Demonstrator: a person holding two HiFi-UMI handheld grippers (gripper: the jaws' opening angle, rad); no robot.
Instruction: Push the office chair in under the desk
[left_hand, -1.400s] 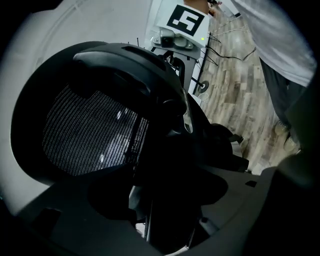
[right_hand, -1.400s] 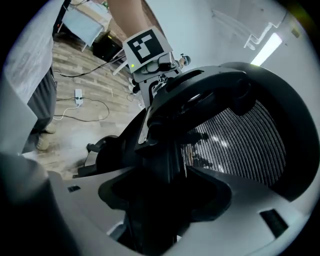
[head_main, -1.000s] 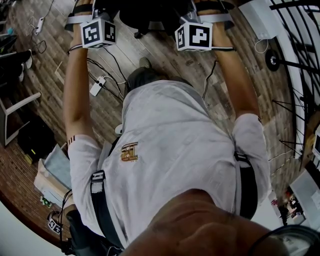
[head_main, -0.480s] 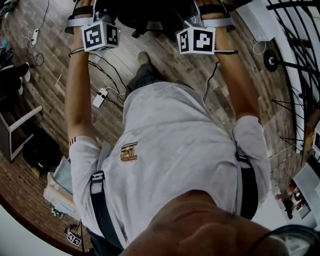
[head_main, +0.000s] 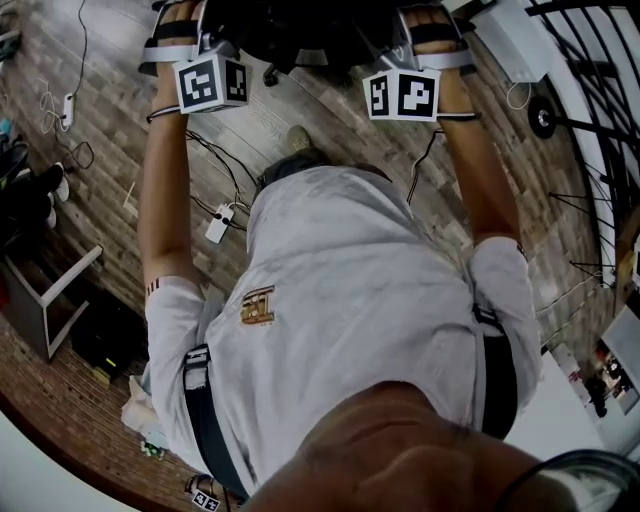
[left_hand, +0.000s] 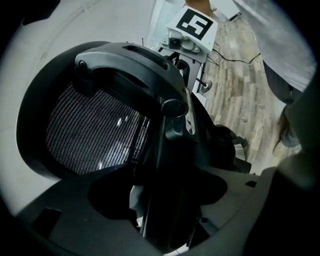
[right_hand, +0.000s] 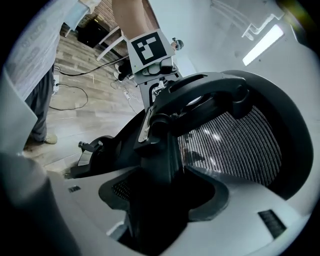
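Observation:
The black office chair (head_main: 300, 28) stands at the top of the head view, between my two outstretched arms. In the left gripper view its mesh back (left_hand: 95, 130) fills the frame, and my left gripper (left_hand: 162, 202) is shut on the dark frame of the chair back. My right gripper (right_hand: 157, 197) is shut on the same frame from the other side, with the mesh (right_hand: 235, 145) to its right. Each gripper's marker cube (head_main: 212, 83) (head_main: 402, 94) shows in the head view; the jaws there are hidden. I cannot make out a desk for certain.
Cables and a white power strip (head_main: 218, 225) lie on the wooden floor by the person's foot (head_main: 298, 137). A white stool (head_main: 50, 300) and a black bag (head_main: 110, 340) stand at left. A black metal rack (head_main: 590, 100) lines the right side.
The floor, power strip and stool have slid down the head view, so the person has stepped forward. Both grippers and the chair have stayed at the top of the frame, moving along together.

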